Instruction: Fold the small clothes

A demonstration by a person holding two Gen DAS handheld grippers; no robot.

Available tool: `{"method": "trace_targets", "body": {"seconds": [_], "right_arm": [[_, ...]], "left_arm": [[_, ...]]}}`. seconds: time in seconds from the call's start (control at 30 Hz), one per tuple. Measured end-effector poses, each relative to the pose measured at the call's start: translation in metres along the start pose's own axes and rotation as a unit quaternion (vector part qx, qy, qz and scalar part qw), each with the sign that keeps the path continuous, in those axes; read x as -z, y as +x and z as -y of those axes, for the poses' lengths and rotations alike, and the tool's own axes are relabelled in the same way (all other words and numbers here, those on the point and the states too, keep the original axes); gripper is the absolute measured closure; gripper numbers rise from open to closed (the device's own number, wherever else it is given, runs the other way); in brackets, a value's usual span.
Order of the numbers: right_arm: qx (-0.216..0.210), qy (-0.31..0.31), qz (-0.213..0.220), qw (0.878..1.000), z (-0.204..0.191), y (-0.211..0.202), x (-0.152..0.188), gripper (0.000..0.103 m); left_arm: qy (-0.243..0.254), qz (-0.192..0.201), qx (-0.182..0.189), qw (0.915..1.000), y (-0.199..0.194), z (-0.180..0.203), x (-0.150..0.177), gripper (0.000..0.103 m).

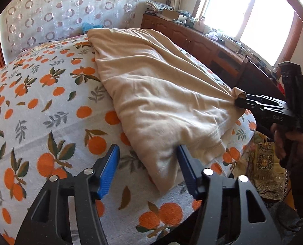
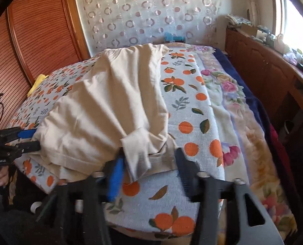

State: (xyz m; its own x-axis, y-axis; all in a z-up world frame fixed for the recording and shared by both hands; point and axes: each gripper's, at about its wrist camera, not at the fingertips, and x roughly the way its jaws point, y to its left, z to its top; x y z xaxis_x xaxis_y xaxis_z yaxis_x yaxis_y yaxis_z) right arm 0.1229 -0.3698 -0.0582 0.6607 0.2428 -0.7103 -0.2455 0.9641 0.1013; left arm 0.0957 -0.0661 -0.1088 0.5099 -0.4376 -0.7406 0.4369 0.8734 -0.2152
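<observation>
A beige garment (image 1: 151, 85) (image 2: 110, 102) lies rumpled on an orange-print cover (image 1: 49, 102) (image 2: 184, 94). My left gripper (image 1: 148, 148) is open at the near edge. The garment's hemmed corner lies between its blue pads and rests against the right-hand finger (image 1: 184, 161). In the right wrist view the left gripper (image 2: 36, 139) sits at the garment's left edge. My right gripper (image 2: 150, 155) is blurred, its jaws apart, with a folded flap of the garment (image 2: 137, 157) between them. In the left wrist view the right gripper (image 1: 238, 102) sits where the cloth's corner bunches.
A floral blanket (image 2: 233, 112) covers the bed to the right of the cover. A cluttered wooden cabinet (image 1: 192, 38) runs under the bright window. A louvred wooden door (image 2: 29, 51) stands at the left. A hand (image 1: 282, 143) holds the right gripper's handle.
</observation>
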Motion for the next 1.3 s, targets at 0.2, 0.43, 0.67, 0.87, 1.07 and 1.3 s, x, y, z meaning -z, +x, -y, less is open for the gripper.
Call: {"method": "trace_targets", "body": {"seconds": [0.2,0.43,0.67,0.87,1.07,1.3], "right_arm": [[-0.005,0.011,-0.004,1.000,-0.006,0.019,0.012,0.042],[-0.033,0.005,0.001,0.999,-0.010,0.021,0.016,0.089],[-0.067,-0.001,0.049,0.997,-0.011,-0.027,0.004,0.092],[-0.098,-0.010,0.085,0.992,-0.014,-0.079,0.002,0.092],[-0.098,-0.017,0.110,0.989,-0.004,-0.091,-0.010,0.092],[-0.071,-0.018,0.104,0.992,0.001,-0.018,-0.078,0.092]], "left_arm": [[0.004,0.002,0.003,1.0000,0.000,0.008,0.004,0.056],[0.016,0.010,0.022,0.9996,-0.005,0.012,0.003,0.094],[0.042,0.072,0.039,0.9958,-0.066,0.029,-0.012,0.097],[0.052,0.117,0.060,0.9899,-0.119,0.044,-0.022,0.097],[0.049,0.135,0.049,0.9884,-0.116,0.029,-0.053,0.097],[0.025,0.112,-0.002,0.9934,-0.043,-0.029,-0.132,0.097]]}}
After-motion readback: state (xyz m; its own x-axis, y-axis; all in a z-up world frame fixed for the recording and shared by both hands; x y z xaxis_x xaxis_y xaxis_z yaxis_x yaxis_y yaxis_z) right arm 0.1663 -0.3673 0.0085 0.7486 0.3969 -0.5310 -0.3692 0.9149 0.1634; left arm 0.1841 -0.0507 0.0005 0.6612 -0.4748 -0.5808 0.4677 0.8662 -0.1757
